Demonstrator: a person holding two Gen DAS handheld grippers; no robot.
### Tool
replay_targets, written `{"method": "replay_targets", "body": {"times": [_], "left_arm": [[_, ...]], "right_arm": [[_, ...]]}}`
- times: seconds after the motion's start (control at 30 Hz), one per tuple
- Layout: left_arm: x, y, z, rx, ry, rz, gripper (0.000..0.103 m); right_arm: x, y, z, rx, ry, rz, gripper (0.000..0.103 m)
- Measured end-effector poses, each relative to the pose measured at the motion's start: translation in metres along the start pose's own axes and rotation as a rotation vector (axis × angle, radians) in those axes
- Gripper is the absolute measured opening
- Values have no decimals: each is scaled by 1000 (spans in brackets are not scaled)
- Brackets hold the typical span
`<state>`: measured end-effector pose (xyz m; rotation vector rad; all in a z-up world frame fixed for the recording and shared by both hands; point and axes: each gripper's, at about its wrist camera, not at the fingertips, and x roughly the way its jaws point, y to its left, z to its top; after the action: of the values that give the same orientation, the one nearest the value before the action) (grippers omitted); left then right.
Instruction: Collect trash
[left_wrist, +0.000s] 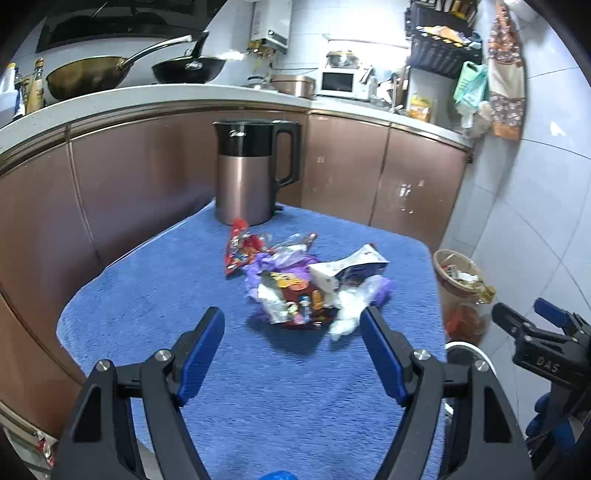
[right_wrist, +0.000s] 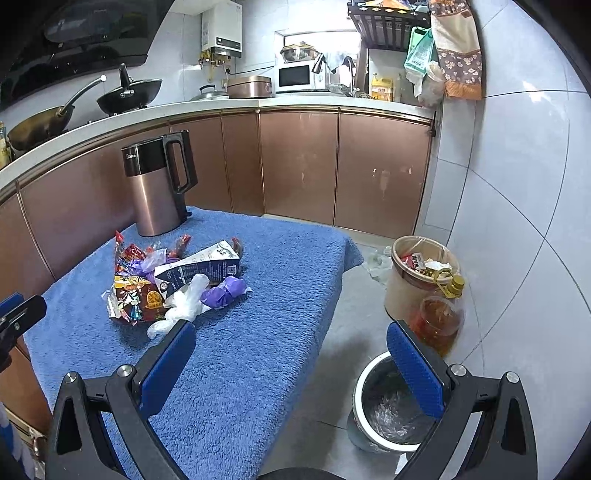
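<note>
A pile of trash lies on the blue towel-covered table: snack wrappers, a flattened milk carton, a crumpled white plastic bag and purple plastic. My left gripper is open and empty, just short of the pile. My right gripper is open and empty, over the table's right edge, its left finger near the white bag. A lined steel bin stands on the floor below the right finger.
A copper kettle stands at the table's far end. A full beige bin and an oil bottle stand on the floor by the tiled wall. Kitchen cabinets lie behind.
</note>
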<state>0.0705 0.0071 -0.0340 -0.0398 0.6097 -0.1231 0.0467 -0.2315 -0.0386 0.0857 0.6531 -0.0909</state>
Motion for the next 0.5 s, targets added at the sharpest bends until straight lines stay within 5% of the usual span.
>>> {"method": "replay_targets", "body": {"times": [0.5], "left_arm": [[6, 0, 6, 11, 6, 62, 74]], "right_arm": [[15, -4, 2, 12, 11, 21, 103]]}}
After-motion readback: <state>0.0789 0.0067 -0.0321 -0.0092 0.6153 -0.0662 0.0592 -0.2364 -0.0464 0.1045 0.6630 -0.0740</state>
